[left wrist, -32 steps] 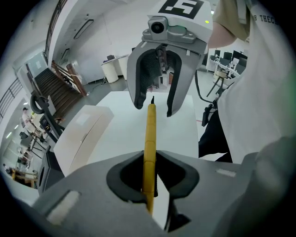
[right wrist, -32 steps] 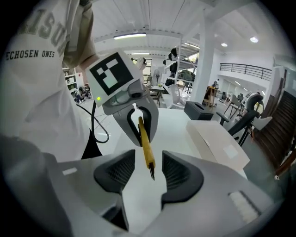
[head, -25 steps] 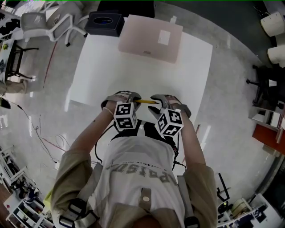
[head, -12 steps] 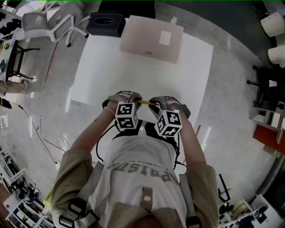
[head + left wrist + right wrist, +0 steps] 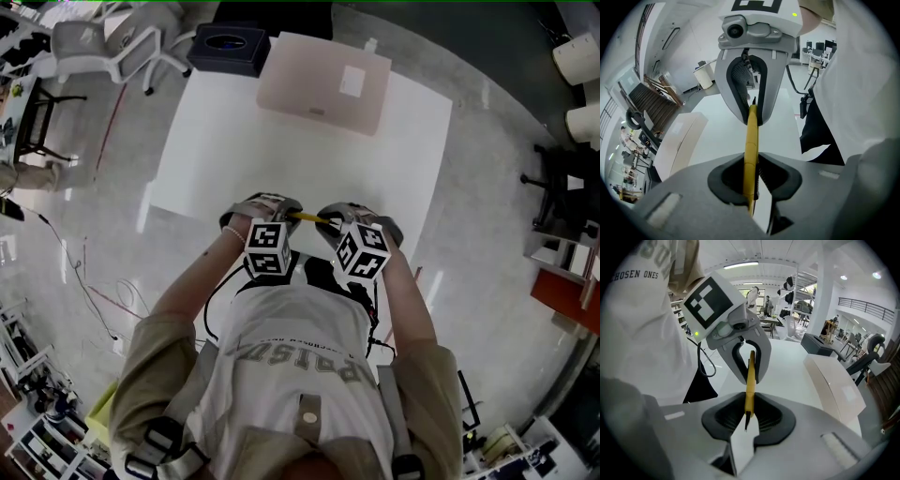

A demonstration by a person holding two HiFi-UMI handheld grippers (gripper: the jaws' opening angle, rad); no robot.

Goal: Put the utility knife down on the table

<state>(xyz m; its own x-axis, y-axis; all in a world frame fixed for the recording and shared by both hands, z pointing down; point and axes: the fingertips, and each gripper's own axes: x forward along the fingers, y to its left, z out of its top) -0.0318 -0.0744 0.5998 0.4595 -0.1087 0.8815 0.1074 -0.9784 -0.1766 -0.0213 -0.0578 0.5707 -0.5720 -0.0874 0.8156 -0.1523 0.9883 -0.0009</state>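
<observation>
A slim yellow utility knife [image 5: 305, 217] spans the gap between my two grippers just above the near edge of the white table [image 5: 309, 150]. My left gripper [image 5: 751, 180] is shut on one end of the knife [image 5: 751, 136]. My right gripper [image 5: 747, 416] has just been closing its jaws, and they now pinch the other end of the knife [image 5: 750, 385], where a dark blade tip shows. Each gripper view looks straight along the knife at the opposite gripper. In the head view the left gripper [image 5: 281, 208] and the right gripper [image 5: 328, 220] face each other.
A flat pinkish box [image 5: 323, 82] lies at the far side of the table. A dark box [image 5: 225, 49] stands beyond its far left corner, beside a white chair [image 5: 103, 42]. Cables trail on the floor at the left.
Both hands stay at the table's near edge with the knife between them. The head view has shifted only slightly.
</observation>
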